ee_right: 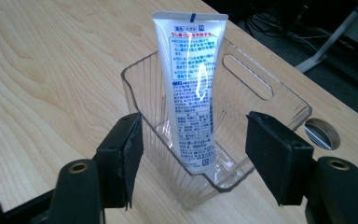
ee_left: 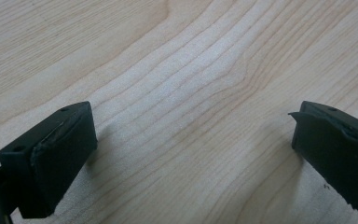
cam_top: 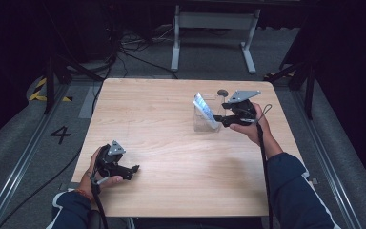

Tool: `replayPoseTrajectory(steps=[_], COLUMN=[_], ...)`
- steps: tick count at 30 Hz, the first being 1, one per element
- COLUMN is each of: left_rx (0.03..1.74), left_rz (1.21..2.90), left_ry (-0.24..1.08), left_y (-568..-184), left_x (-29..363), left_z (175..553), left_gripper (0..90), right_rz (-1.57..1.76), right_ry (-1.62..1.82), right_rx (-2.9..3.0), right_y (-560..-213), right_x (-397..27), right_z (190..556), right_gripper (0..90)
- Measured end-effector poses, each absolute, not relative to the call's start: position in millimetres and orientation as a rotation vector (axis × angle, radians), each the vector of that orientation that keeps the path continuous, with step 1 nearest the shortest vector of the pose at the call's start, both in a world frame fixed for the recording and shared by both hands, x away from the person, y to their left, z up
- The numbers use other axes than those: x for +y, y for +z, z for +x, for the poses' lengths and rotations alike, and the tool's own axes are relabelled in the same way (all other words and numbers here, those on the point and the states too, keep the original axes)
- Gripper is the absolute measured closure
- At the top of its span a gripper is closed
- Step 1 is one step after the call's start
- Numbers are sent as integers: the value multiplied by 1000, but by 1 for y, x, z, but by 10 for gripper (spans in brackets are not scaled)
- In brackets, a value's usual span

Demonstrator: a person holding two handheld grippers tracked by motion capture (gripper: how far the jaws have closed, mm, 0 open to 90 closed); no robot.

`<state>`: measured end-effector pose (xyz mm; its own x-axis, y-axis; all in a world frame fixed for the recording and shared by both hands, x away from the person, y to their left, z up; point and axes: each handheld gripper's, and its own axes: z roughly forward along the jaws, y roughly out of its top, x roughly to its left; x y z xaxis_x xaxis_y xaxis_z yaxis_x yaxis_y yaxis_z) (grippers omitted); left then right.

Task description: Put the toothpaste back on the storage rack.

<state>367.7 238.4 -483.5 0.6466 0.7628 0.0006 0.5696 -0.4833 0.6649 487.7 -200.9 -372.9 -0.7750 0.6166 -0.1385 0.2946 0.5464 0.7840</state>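
Observation:
A white tube [ee_right: 191,93] with blue print stands tilted inside a clear ribbed plastic bin [ee_right: 270,88] on the wooden table [cam_top: 171,143]. In the high view the tube [cam_top: 204,107] and bin [cam_top: 205,121] sit at the table's right back. My right gripper [ee_right: 196,140] is open, its pads [ee_right: 272,158] on either side of the bin's near end, apart from the tube. From above, the right gripper [cam_top: 219,117] sits just right of the bin. My left gripper [ee_left: 191,135] is open over bare wood, with nothing between its jaws, near the front left edge [cam_top: 134,171].
A round cable hole [ee_right: 321,133] is cut in the table just behind the bin, also seen from above [cam_top: 222,92]. Beyond the table stand a white frame [cam_top: 214,33] and floor cables [cam_top: 124,52]. Black rails run along both sides.

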Motion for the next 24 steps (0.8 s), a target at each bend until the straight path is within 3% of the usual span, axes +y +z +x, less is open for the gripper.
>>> replayPoseTrajectory(steps=[24], left_rx=[1032], left_rz=[2226], left_ry=[393], left_y=[-484], left_x=[238], left_z=[368], left_gripper=[3], right_rz=[702], right_ry=[966], right_rx=[2392], right_y=[-373], right_x=[-223], right_z=[459], right_gripper=[315])
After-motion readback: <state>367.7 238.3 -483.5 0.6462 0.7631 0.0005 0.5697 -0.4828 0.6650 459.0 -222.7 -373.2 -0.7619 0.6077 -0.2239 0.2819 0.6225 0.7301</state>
